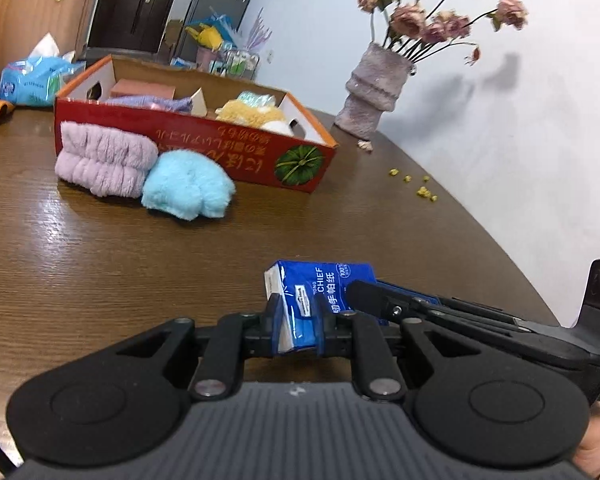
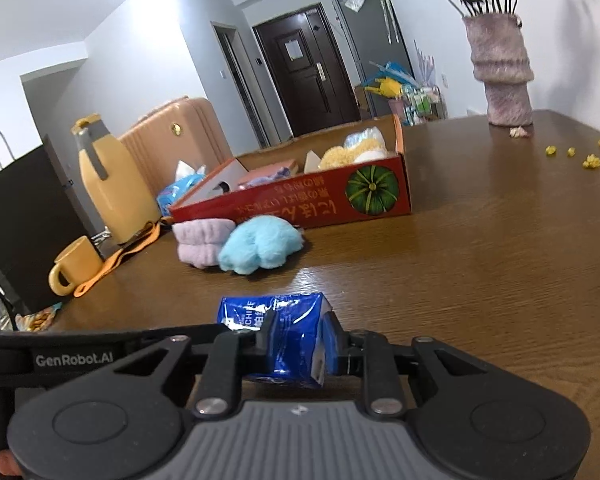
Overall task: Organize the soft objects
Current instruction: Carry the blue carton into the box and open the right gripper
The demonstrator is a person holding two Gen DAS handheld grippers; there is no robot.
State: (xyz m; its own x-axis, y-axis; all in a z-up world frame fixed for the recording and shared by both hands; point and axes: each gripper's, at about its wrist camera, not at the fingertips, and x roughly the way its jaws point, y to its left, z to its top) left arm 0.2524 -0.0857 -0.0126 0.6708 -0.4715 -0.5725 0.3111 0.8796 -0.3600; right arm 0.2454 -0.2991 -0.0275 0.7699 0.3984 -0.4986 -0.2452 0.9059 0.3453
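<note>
Step in hand: transfer of the blue tissue pack (image 1: 320,300) toward the red box (image 1: 188,136), judged from the grip. The left gripper (image 1: 298,322) is clamped on the pack's near end; the right gripper (image 2: 296,346) is clamped on the same pack, entering from 3 o'clock in the left view. The pack sits low over the brown table (image 1: 100,264), at 6 o'clock; contact with the table cannot be determined. The next move probably calls for one gripper to release, then a carry toward 11 o'clock into the box. The purple towel roll (image 1: 104,160) and the blue plush (image 1: 188,188) lie touching against the box front. At 1 o'clock stands a vase of flowers (image 1: 372,88); yellow crumbs (image 1: 416,184) lie near it. A dark door (image 2: 304,68) is behind.
</note>
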